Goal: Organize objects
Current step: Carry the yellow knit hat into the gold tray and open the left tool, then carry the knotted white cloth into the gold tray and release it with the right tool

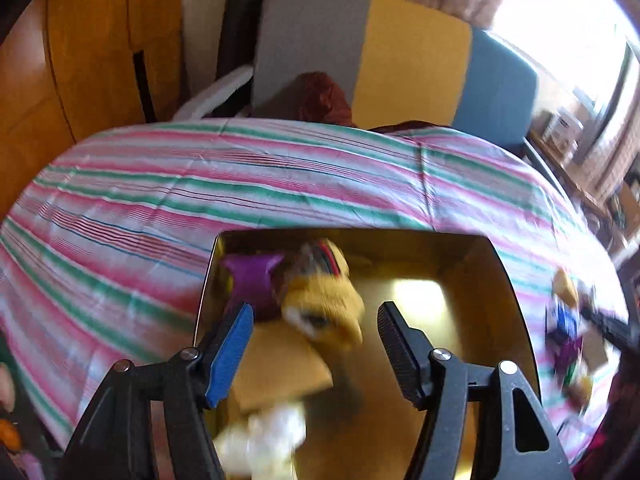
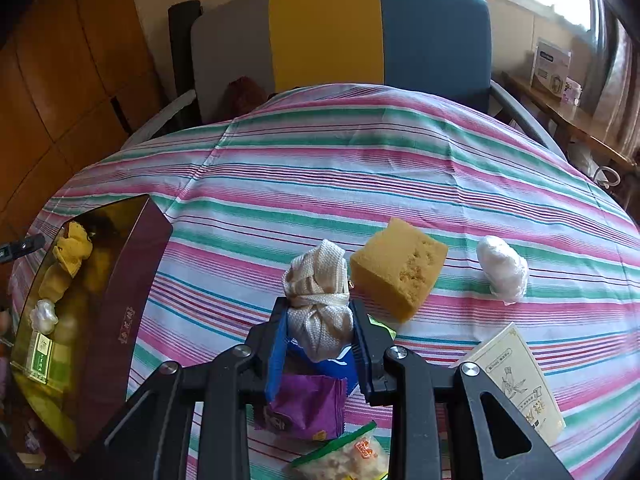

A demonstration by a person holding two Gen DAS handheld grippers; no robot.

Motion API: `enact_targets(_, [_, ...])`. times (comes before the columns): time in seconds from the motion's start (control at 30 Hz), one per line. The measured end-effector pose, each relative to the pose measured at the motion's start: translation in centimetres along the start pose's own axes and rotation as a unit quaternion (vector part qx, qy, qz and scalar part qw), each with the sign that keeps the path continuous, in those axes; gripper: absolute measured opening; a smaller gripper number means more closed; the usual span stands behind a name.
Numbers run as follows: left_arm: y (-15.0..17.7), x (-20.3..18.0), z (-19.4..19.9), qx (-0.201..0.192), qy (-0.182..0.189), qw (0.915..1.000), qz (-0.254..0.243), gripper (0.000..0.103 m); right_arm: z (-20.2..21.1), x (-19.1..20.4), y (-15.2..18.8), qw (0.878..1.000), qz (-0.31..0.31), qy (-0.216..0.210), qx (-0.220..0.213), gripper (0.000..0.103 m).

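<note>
In the left wrist view, the left tool (image 1: pixel 316 332) is spread wide over a shiny gold box (image 1: pixel 508 280) that sits on the striped worktop (image 1: pixel 160 200). Nothing is pinched between its fingers. A yellow fuzzy toy (image 1: pixel 324 300) shows in the gap, blurry, and does not look to be touching either finger. A purple packet (image 1: pixel 252 276) lies at the back of the box, a tan flat piece (image 1: pixel 280 368) under the toy, and a white lump (image 1: pixel 264 444) near the front. No writing can be read here. In the right wrist view, the right tool (image 2: pixel 318 340) is pinching a knotted cream cloth bundle (image 2: pixel 320 300), with both fingers pressed on its sides. Just under it lie a blue packet (image 2: pixel 340 364), a purple snack packet (image 2: pixel 304 408) and a clear bag with a green edge (image 2: pixel 344 456). A yellow sponge (image 2: pixel 400 268) is just beside the bundle, and a white wrapped ball (image 2: pixel 502 270) is farther right. A cream card (image 2: pixel 516 376) has drawings and print too small to read. The gold box (image 2: pixel 132 280) is at the left, and its dark red side has a small gold mark that cannot be read.
</note>
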State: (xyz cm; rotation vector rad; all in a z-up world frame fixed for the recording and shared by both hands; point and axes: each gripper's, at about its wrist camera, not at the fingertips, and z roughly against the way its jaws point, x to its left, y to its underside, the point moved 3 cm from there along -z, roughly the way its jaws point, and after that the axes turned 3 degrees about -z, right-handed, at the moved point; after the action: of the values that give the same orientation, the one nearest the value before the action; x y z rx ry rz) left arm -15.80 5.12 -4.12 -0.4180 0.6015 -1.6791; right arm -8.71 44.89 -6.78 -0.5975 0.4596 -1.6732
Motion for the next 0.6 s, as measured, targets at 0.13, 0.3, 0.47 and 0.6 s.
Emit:
enact_targets(0.13, [3.2,-1.8,2.8,-0.015,-0.008,0.9993,-0.033,0.066,-0.1,0.1,0.2,1.0,0.003,0.004,0.002,0.03])
enact_targets(0.3, [5.6,-2.8,4.6,-0.017,0.001,0.999,-0.041,0.066,-0.1,0.3,0.5,1.0,0.006,0.009,0.004,0.03])
enact_targets(0.47, [7.7,-1.4,5.6,-0.008,0.008,0.9999,-0.011,0.066,-0.3,0.2,0.7,1.0,0.006,0.019,0.009,0.03])
enact_targets(0.6, [9.3,0.5,5.9,0.001,0.0,0.9999,0.014,0.066,-0.6,0.0,0.7,1.0,0.007,0.026,0.012,0.03])
